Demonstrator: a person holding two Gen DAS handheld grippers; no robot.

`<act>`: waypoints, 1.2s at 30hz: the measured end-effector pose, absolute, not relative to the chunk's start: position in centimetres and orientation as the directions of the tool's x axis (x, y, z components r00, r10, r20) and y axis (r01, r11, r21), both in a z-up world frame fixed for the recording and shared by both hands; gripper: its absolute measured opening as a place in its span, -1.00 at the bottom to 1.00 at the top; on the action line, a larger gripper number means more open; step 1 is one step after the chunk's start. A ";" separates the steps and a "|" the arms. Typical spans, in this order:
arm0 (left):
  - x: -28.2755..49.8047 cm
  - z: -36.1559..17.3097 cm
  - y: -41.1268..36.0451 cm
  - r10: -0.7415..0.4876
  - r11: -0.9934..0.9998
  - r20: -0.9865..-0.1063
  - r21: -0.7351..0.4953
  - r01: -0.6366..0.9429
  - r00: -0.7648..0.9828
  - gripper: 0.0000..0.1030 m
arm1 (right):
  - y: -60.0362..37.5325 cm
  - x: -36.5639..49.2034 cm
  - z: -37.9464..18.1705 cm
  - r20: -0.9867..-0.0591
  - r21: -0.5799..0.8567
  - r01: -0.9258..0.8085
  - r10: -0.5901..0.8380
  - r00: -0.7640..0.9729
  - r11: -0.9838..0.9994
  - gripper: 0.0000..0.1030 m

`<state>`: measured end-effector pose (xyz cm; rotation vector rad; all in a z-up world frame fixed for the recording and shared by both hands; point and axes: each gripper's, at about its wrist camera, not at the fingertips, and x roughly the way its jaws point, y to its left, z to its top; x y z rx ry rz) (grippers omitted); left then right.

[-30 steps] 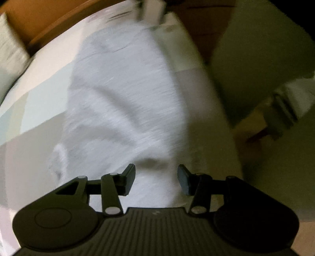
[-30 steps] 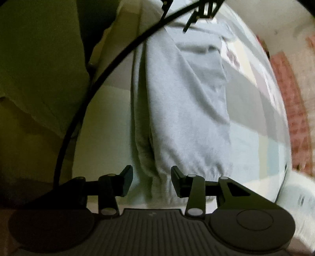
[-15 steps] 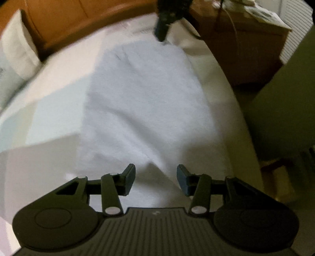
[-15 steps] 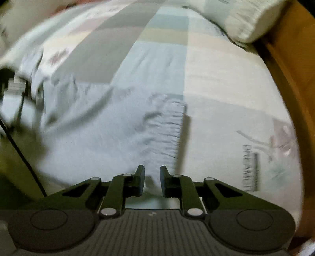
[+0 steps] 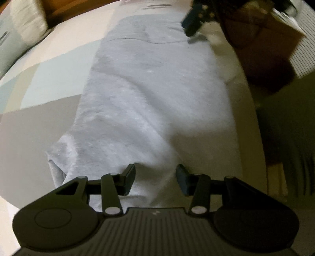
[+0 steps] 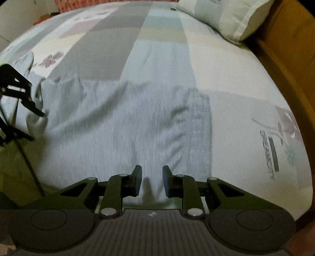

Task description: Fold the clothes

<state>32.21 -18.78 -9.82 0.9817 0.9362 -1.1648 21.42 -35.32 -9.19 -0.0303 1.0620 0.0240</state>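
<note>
1. A pillow [image 6: 226, 17] sat at the patchwork bed [image 6: 118, 45]'s far corner.
2. The grey garment [image 5: 149, 102] lay flat, faintly creased, along the bed's near edge.
3. The left gripper [image 5: 155, 178] gaped over one end; the right gripper [image 6: 151, 180] stood slightly parted over the ribbed hem.

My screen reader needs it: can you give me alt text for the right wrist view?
A pale grey garment lies spread on a patchwork bedspread, with the open right gripper at its near edge. The left gripper is at the garment's far-left end; a pillow lies top right.
</note>
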 end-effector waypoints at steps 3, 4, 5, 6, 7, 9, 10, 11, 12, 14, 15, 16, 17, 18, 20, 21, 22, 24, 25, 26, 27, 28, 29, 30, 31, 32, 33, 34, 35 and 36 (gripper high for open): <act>32.4 -10.7 -18.7 -0.262 0.167 -0.950 0.125 0.978 0.167 -0.09 | -35.7 23.5 -11.0 -0.893 -0.045 -0.035 -0.024 0.449 0.998 -0.51; 32.2 -10.9 -18.3 -0.244 0.182 -0.954 0.131 0.974 0.174 -0.07 | -36.3 23.7 -11.4 -0.901 -0.042 -0.026 -0.027 0.434 0.999 -0.53; 32.2 -10.9 -17.6 -0.228 0.202 -0.958 0.131 0.971 0.176 -0.05 | -36.6 23.7 -11.3 -0.904 -0.027 -0.020 -0.016 0.428 0.999 -0.53; 32.1 -11.0 -17.0 -0.212 0.222 -0.961 0.129 0.966 0.177 -0.01 | -36.9 23.8 -11.3 -0.906 -0.011 -0.013 -0.005 0.423 1.000 -0.53; 32.0 -10.9 -16.4 -0.196 0.240 -0.963 0.135 0.961 0.185 0.01 | -37.2 23.8 -11.2 -0.909 0.004 -0.006 0.007 0.417 1.000 -0.53; 31.6 -10.4 -15.5 -0.177 0.268 -0.962 0.158 0.950 0.210 0.01 | -36.8 24.1 -10.5 -0.908 0.001 -0.018 0.009 0.419 1.000 -0.51; 31.9 -10.1 -15.4 -0.184 0.310 -0.957 0.159 0.937 0.223 0.01 | -36.4 24.4 -10.0 -0.904 0.003 -0.029 0.015 0.426 1.000 -0.50; 32.3 -9.8 -15.2 -0.191 0.354 -0.953 0.158 0.922 0.237 0.01 | -36.0 24.8 -9.5 -0.898 0.020 -0.037 0.035 0.439 0.999 -0.49; 32.6 -9.5 -15.1 -0.197 0.397 -0.948 0.156 0.905 0.250 0.01 | -35.6 25.2 -9.1 -0.891 0.039 -0.043 0.054 0.451 0.998 -0.48; 33.3 -8.9 -14.9 -0.208 0.480 -0.938 0.150 0.864 0.278 0.02 | -34.8 26.6 -8.7 -0.879 0.070 -0.054 0.087 0.468 0.996 -0.48; 33.7 -8.6 -14.8 -0.213 0.520 -0.932 0.145 0.842 0.292 0.02 | -34.4 27.4 -8.6 -0.874 0.083 -0.065 0.104 0.476 0.994 -0.48; 34.0 -8.3 -14.7 -0.216 0.559 -0.927 0.140 0.817 0.307 0.02 | -33.9 28.1 -8.5 -0.867 0.094 -0.079 0.120 0.483 0.992 -0.48; 34.3 -8.4 -14.5 -0.214 0.604 -0.928 0.119 0.788 0.304 0.02 | -33.3 28.9 -8.5 -0.860 0.100 -0.098 0.136 0.491 0.990 -0.48; 34.6 -8.5 -14.2 -0.210 0.650 -0.933 0.091 0.755 0.293 0.02 | -32.8 29.6 -8.4 -0.853 0.110 -0.118 0.154 0.498 0.987 -0.48; 35.3 -8.3 -12.6 -0.205 0.712 -0.936 0.059 0.700 0.287 0.02 | -31.7 31.0 -8.0 -0.839 0.145 -0.161 0.208 0.503 0.976 -0.47; 35.1 -8.1 -12.0 -0.209 0.743 -0.935 0.038 0.668 0.286 0.02 | -31.1 31.7 -7.9 -0.833 0.160 -0.178 0.230 0.504 0.971 -0.47; 35.0 -7.8 -11.5 -0.213 0.771 -0.935 0.019 0.636 0.285 0.02 | -30.5 32.3 -7.8 -0.827 0.176 -0.192 0.251 0.504 0.965 -0.45; 35.0 -7.2 -9.8 -0.222 0.825 -0.933 -0.026 0.564 0.283 0.02 | -29.3 33.5 -7.5 -0.815 0.211 -0.222 0.297 0.497 0.952 -0.42; 35.2 -6.9 -8.6 -0.229 0.851 -0.932 -0.051 0.522 0.282 0.03 | -28.6 33.8 -7.4 -0.810 0.225 -0.243 0.320 0.492 0.944 -0.38; 35.1 -6.7 -8.0 -0.231 0.874 -0.931 -0.071 0.481 0.283 0.05 | -27.9 34.2 -7.3 -0.806 0.236 -0.266 0.341 0.483 0.935 -0.35; 35.0 -6.6 -7.5 -0.229 0.897 -0.929 -0.085 0.435 0.290 0.08 | -27.3 34.4 -7.3 -0.804 0.247 -0.290 0.363 0.471 0.925 -0.33; 34.8 -6.5 -7.0 -0.226 0.917 -0.928 -0.099 0.388 0.297 0.11 | -26.7 34.6 -7.4 -0.804 0.260 -0.314 0.385 0.454 0.913 -0.30; 34.7 -6.7 -6.5 -0.219 0.931 -0.928 -0.107 0.348 0.302 0.11 | -26.2 34.8 -7.5 -0.803 0.273 -0.337 0.407 0.436 0.901 -0.27; 34.6 -6.9 -5.9 -0.212 0.944 -0.928 -0.114 0.309 0.305 0.11 | -25.7 34.9 -7.5 -0.802 0.285 -0.358 0.426 0.418 0.889 -0.27; 34.4 -7.1 -5.7 -0.208 0.951 -0.928 -0.119 0.284 0.309 0.11 | -25.2 35.0 -7.5 -0.803 0.293 -0.376 0.439 0.402 0.879 -0.26; 34.2 -7.3 -5.4 -0.203 0.958 -0.928 -0.123 0.259 0.311 0.11 | -24.6 35.1 -7.6 -0.804 0.300 -0.394 0.452 0.387 0.869 -0.26; 34.2 -7.2 -5.4 -0.194 0.962 -0.927 -0.117 0.246 0.320 0.11 | -24.1 35.1 -7.6 -0.802 0.311 -0.412 0.469 0.370 0.856 -0.25; 34.3 -7.3 -5.3 -0.187 0.966 -0.925 -0.112 0.235 0.330 0.11 | -23.7 35.2 -7.6 -0.798 0.323 -0.430 0.487 0.354 0.843 -0.25; 34.4 -7.2 -5.0 -0.182 0.970 -0.923 -0.111 0.218 0.339 0.11 | -23.3 35.2 -7.6 -0.793 0.336 -0.445 0.504 0.342 0.830 -0.25; 34.4 -7.2 -4.6 -0.176 0.974 -0.921 -0.111 0.200 0.347 0.11 | -22.9 35.3 -7.5 -0.789 0.345 -0.459 0.518 0.330 0.819 -0.24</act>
